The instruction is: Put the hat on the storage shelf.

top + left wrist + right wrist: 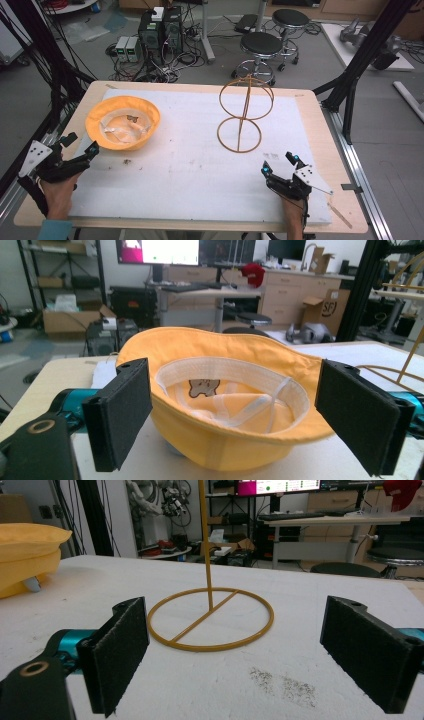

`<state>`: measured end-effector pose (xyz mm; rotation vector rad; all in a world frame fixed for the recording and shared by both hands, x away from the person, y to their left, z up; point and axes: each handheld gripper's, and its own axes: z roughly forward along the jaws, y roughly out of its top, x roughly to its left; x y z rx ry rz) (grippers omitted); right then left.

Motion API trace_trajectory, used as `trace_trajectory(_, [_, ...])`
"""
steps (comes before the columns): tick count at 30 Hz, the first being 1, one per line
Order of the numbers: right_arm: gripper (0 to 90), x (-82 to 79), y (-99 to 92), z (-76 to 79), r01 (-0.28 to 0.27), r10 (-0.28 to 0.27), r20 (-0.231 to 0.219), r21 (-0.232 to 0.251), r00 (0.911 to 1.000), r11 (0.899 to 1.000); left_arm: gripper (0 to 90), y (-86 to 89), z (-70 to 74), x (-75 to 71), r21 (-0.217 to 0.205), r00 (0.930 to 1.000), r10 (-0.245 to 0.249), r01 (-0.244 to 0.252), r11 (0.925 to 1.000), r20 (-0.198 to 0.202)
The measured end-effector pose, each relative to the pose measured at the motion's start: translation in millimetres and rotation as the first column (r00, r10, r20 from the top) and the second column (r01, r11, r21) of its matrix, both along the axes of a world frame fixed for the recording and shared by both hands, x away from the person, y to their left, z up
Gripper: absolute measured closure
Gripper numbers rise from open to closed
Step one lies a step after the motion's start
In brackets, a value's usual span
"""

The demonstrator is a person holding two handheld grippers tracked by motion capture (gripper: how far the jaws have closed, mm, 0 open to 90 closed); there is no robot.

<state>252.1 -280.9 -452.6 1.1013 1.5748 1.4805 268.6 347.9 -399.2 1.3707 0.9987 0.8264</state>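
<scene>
A wooden table is carrying a white foam sheet that is covering most of its top, with a few dark specks lying on it. Behind the table, two black round stools are standing on a grey floor beside computer towers and tangled cables; desks and monitors are showing farther back in the gripper views.

A yellow bucket hat is lying upside down at the left part of the sheet, its brim flaring outward, a pale lining, white straps and a small label showing inside. A gold wire hat stand is standing upright right of centre, well apart from the hat, with a flat ring base and a ring cage on a thin stem.

The left tool is hovering just beside the hat's near-left brim, its jaws spread wide and holding nothing; in the left gripper view the hat is sitting between and beyond the pads. The right tool is sitting near the stand's base, jaws equally wide and empty, facing the base ring.
</scene>
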Motion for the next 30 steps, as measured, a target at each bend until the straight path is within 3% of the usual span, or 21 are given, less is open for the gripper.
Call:
trace_trajectory(7, [11.1, 0.0, 0.2, 0.0, 0.000, 0.000, 0.001, -0.002, 1.0000, 1.000, 13.6, 7.8, 20.0, 24.8, 0.039, 0.9970, -0.027, 0.029, 0.9988, -0.073])
trace_trajectory(15, [11.1, 0.0, 0.4, 0.0, -0.001, 0.001, 0.000, -0.002, 1.0000, 1.000, 11.8, 14.5, 32.7, 52.7, 0.073, 0.9816, -0.052, 0.066, 0.9951, -0.184])
trace_trajectory(16, [11.2, 0.0, 0.4, 0.0, -0.001, 0.001, 0.000, -0.002, 1.0000, 1.000, 11.8, 16.9, 33.5, 58.4, 0.074, 0.9748, -0.055, 0.073, 0.9946, -0.216])
trace_trajectory(17, [11.1, 0.0, 0.4, 0.0, -0.002, 0.002, 0.000, -0.002, 1.0000, 1.000, 11.7, 16.9, 33.5, 58.4, 0.074, 0.9748, -0.055, 0.073, 0.9946, -0.216])
trace_trajectory(20, [11.1, 0.0, 0.4, 0.0, -0.002, 0.002, -0.001, -0.001, 1.0000, 1.000, 11.8, 20.0, 34.1, 66.5, 0.091, 0.9662, -0.038, 0.063, 0.9939, -0.255])
trace_trajectory(22, [11.1, 0.0, 0.4, 0.0, -0.002, 0.002, -0.001, -0.001, 1.0000, 1.000, 11.8, 24.1, 32.6, 75.4, 0.094, 0.9535, -0.031, 0.062, 0.9936, -0.300])
trace_trajectory(24, [11.1, 0.1, 0.5, 0.0, -0.001, 0.001, 0.001, -0.004, 1.0000, 1.000, 11.8, 25.7, 31.2, 78.2, 0.088, 0.9501, -0.038, 0.069, 0.9937, -0.309])
trace_trajectory(27, [11.1, 0.1, 0.5, 0.0, -0.001, 0.001, 0.001, -0.007, 1.0000, 1.000, 11.9, 27.0, 26.7, 84.1, 0.103, 0.9346, -0.014, 0.054, 0.9932, -0.355])
trace_trajectory(28, [11.1, 0.1, 0.5, 0.0, -0.001, 0.001, 0.000, -0.006, 1.0000, 1.000, 12.1, 27.4, 24.4, 86.5, 0.115, 0.9266, -0.002, 0.049, 0.9921, -0.376])
trace_trajectory(30, [11.1, 0.2, 0.4, 0.0, -0.002, 0.002, 0.001, -0.005, 1.0000, 1.000, 12.8, 27.5, 21.4, 89.5, 0.127, 0.9183, 0.014, 0.040, 0.9911, -0.396])
